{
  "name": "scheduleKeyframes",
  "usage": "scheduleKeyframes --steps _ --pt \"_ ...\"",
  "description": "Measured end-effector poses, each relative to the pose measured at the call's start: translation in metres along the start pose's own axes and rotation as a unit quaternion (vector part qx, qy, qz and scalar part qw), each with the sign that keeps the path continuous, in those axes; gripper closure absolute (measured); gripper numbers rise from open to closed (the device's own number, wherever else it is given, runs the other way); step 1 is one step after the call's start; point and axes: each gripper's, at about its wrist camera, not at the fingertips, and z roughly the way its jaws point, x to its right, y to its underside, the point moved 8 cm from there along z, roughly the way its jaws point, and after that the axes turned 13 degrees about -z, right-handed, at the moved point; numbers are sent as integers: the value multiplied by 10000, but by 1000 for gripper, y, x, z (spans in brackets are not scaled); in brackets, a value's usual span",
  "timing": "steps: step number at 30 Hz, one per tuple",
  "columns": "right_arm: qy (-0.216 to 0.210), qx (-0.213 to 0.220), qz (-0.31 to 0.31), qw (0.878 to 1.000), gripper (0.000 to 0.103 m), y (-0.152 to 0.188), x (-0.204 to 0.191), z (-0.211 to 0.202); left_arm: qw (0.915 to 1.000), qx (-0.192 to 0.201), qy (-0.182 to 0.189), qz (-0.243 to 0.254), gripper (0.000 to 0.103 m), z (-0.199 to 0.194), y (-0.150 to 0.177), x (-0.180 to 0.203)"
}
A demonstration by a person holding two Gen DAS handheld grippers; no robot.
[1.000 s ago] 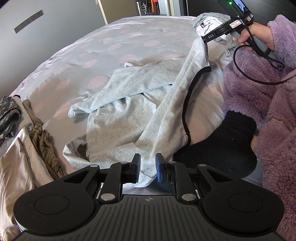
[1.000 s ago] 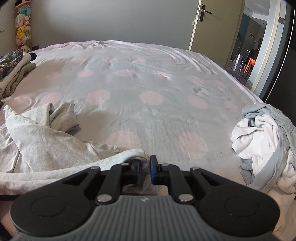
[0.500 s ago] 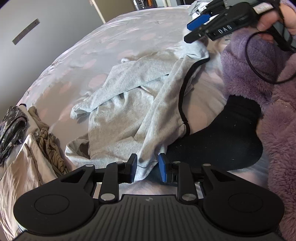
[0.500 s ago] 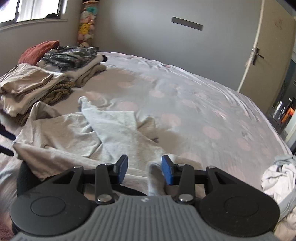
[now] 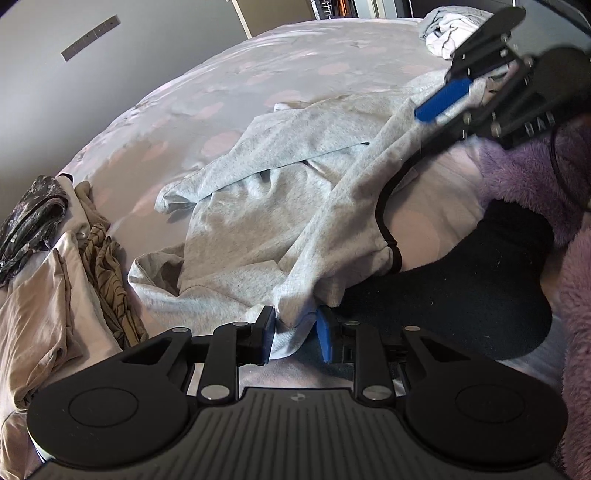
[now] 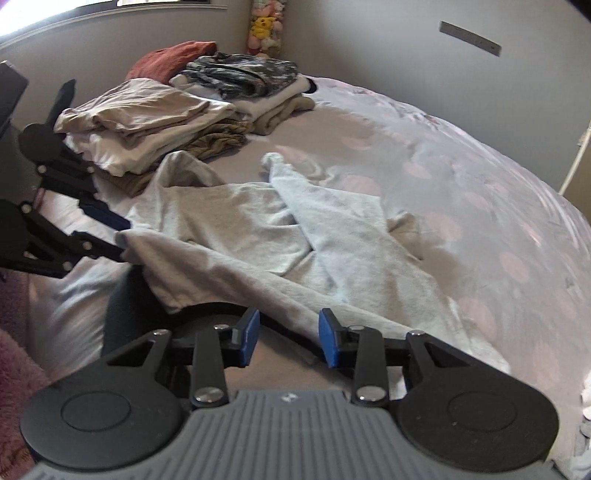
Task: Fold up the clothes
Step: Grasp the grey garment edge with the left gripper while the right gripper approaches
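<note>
A light grey garment [image 5: 258, 229] with a black-trimmed edge [image 5: 380, 206] lies crumpled on the spotted bedspread [image 5: 258, 85]. My left gripper [image 5: 295, 334] sits at its near corner. Its jaws are closing, and a bunched fold of the fabric fills the gap between the pads. In the right wrist view the same gripper [image 6: 123, 240] pinches that corner at the left. My right gripper [image 6: 290, 338] is low over the other end of the black-trimmed edge [image 6: 207, 308]. Its jaws are closing but still apart, with the trim lying at the fingertips. Its blue pad [image 5: 441, 99] shows above the cloth.
Stacks of folded clothes [image 6: 155, 122] stand along the bed's side, also seen as beige and striped pieces [image 5: 48, 314]. An unfolded white and grey pile [image 5: 450, 29] lies at the far corner. A person's purple fleece sleeve [image 5: 524, 177] and black sock [image 5: 461, 280] rest beside the garment.
The right gripper let go of the raised fabric, swung round toward the folded stacks and came down near the trimmed edge. The left gripper sank slightly and its jaws narrowed onto the corner.
</note>
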Motion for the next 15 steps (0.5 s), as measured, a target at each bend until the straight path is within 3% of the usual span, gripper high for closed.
scheduleKeyframes --steps 5,10,15 --pt "-652 155 -658 9956 69 -18 -45 20 9999 -62 77 33 96 -4 -5 -4" --pt "-896 23 -1005 9909 69 -20 -65 46 9998 -118 111 84 96 -4 -5 -4" --pt "-881 -62 -1062 9904 69 -17 -65 62 9997 -133 192 100 98 -5 -4 -5"
